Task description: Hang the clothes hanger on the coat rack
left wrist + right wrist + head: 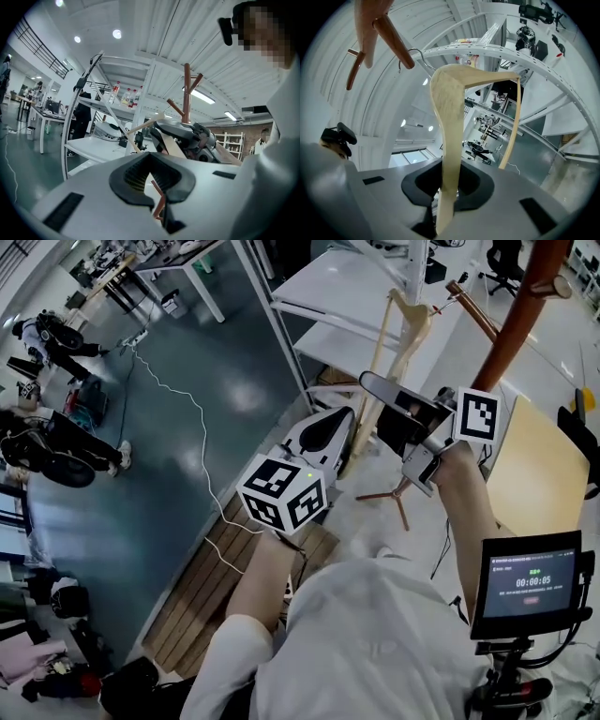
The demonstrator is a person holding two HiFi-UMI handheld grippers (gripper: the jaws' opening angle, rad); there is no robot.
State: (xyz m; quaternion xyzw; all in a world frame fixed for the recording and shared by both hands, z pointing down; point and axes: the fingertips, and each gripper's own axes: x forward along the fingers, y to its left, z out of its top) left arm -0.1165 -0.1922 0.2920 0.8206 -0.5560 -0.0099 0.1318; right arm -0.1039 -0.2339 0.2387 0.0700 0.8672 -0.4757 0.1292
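The hanger [449,117] was clenched by one arm in the right gripper's [448,187] jaws, its hook [416,54] just beside a rack peg [391,35], not yet over it. The hook would best be raised over the peg's tip, then lowered. The left gripper's [152,180] jaws were closed on nothing.
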